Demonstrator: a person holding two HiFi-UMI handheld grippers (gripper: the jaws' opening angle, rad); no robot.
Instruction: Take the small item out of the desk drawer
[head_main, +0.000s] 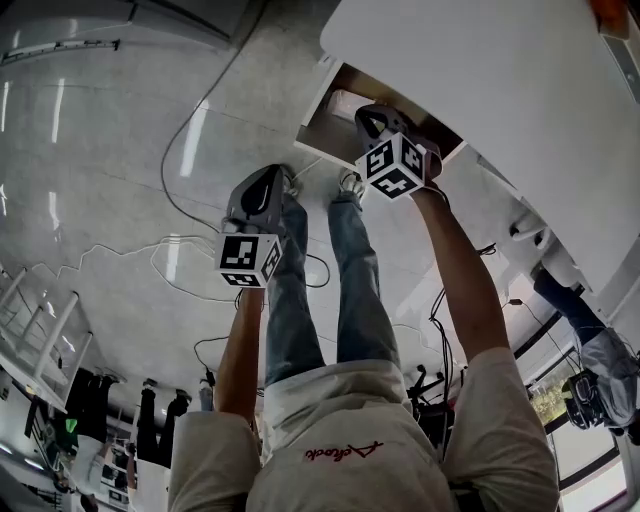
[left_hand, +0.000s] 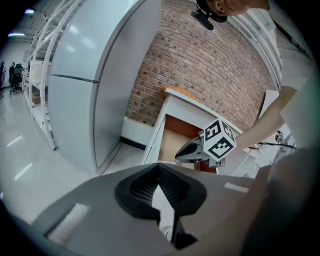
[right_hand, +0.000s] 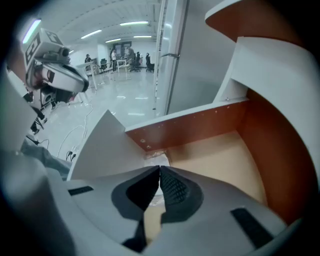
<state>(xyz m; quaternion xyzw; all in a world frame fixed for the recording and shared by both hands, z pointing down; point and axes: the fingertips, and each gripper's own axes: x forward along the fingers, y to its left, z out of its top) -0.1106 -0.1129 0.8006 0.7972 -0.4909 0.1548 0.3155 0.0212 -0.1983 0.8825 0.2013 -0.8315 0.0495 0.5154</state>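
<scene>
**Brown-lined drawer open, right claw closed at the small item**

Brown panels line the open drawer (right_hand: 220, 122), which hangs under the white table (head_main: 500, 90) at 1 o'clock in the head view. The right claw (right_hand: 160, 171) reaches down into it, with its marker cube (head_main: 398, 165) just outside the drawer's front edge.

In the right gripper view its 2 jaws are closed, with their tips meeting. The small item (right_hand: 157, 159), a pale lump in clear crinkled wrap, lies on the tan drawer bottom at 12 o'clock from those tips. It is just beyond them, tucked against the brown wall in the drawer's corner. A pale patch also shows through the gap lower down between the jaws, so the item seems to reach under the claw. Whether the tips pinch an edge of the wrap cannot be told.

The left claw (left_hand: 159, 169) is well apart from the drawer, at 8 o'clock from the right one in the head view, over the glossy floor (head_main: 110, 140). Its jaws are closed too, with nothing between them. Cables (head_main: 175, 200) trail across the floor at 9 o'clock from it. The person's legs (head_main: 350, 290) in blue jeans run between the 2 arms.
</scene>
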